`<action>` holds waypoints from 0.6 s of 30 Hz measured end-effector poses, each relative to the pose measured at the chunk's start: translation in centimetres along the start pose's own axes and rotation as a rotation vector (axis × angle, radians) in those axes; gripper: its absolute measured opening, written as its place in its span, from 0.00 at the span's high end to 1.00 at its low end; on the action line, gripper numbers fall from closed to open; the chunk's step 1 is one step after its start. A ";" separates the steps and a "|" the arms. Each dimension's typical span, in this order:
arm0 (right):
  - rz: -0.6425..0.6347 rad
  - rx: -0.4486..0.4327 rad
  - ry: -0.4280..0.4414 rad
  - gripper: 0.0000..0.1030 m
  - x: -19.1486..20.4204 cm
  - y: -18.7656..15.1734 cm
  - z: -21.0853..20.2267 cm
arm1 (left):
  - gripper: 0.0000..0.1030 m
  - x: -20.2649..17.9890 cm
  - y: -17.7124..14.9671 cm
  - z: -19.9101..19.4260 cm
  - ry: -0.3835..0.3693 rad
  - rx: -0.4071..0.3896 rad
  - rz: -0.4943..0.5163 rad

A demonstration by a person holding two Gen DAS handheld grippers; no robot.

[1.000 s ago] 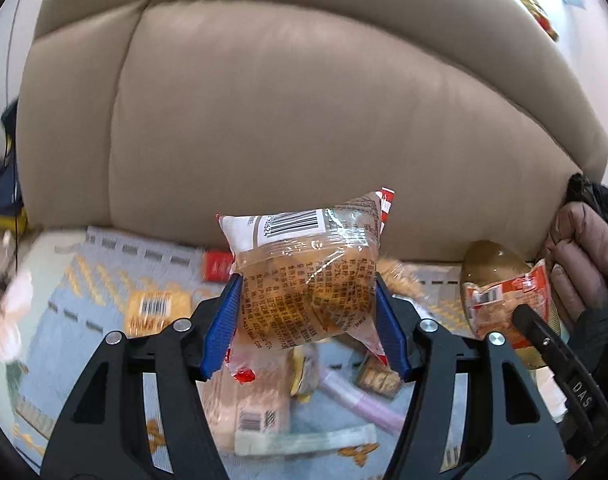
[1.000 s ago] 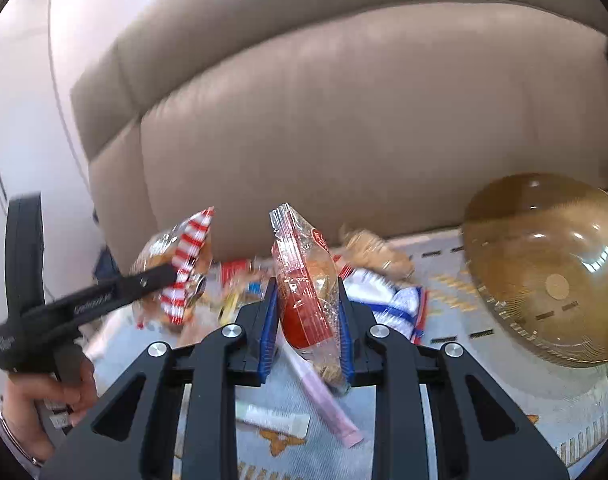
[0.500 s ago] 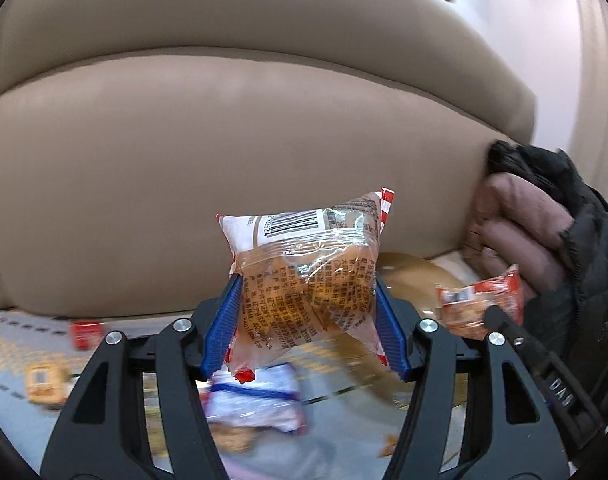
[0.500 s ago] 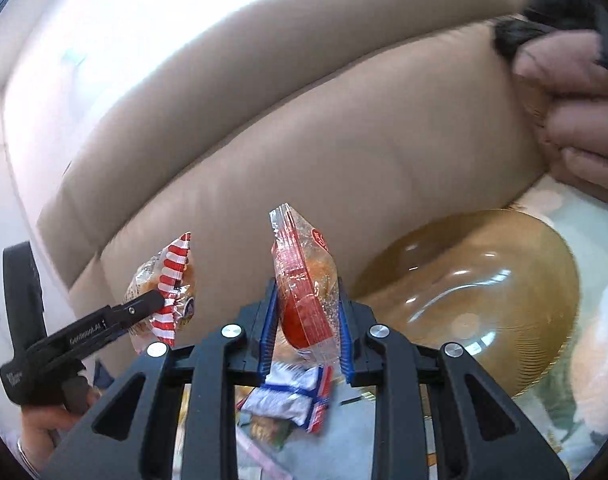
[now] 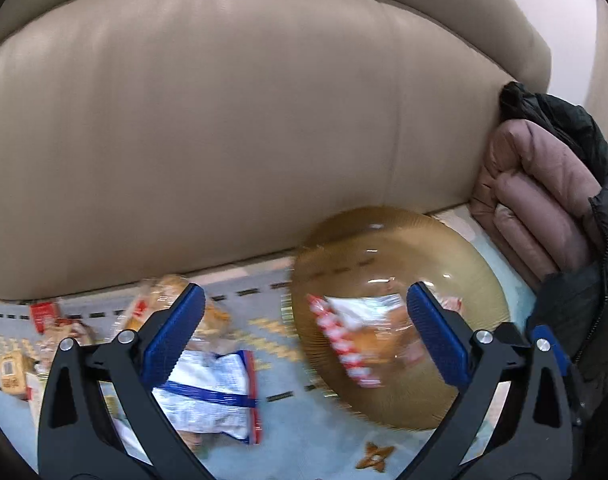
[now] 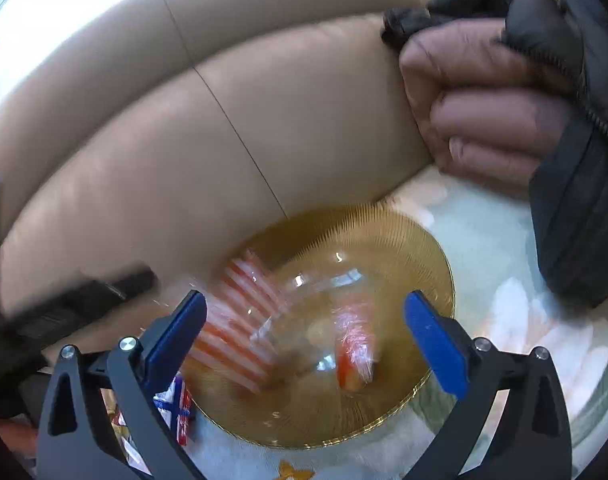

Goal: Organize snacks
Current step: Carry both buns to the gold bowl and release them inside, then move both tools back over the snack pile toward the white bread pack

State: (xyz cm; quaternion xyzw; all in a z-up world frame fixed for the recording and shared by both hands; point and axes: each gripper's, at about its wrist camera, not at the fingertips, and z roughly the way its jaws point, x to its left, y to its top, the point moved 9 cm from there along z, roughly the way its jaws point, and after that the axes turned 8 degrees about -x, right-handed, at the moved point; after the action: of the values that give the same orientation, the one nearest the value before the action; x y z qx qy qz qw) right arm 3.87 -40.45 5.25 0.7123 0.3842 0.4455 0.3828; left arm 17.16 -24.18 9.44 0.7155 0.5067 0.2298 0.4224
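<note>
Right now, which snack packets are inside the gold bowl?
Two: the red-and-white striped packet and the small red-orange packet lie in the gold bowl. The blue-and-white packet lies outside it, on the mat.

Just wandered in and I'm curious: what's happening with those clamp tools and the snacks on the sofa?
A person is sorting snacks with two handheld grippers. Both the left gripper and the right gripper have just been opening, nothing between their jaws. Two packets, a red-and-white striped packet and a red packet, are blurred in the amber glass bowl. More snacks, including a blue-and-white packet, lie on the sofa.
</note>
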 end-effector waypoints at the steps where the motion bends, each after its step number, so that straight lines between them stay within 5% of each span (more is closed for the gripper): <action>1: -0.009 -0.007 0.001 0.05 0.3 0.0 -0.2 | 0.03 0.4 0.0 -0.3 0.012 -0.006 0.014; 7: -0.086 -0.043 -0.026 0.05 1.1 0.2 -1.3 | 0.03 3.1 0.2 -2.4 0.094 -0.042 0.100; 18: -0.125 -0.080 0.040 0.05 4.4 -0.6 -3.0 | 0.03 11.8 -0.1 -7.2 0.166 -0.044 -0.022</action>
State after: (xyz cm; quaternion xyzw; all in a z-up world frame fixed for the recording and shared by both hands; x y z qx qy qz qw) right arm 2.31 -35.70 7.17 0.6619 0.4173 0.4501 0.4303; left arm 16.09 -10.64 12.05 0.6789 0.5425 0.2949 0.3972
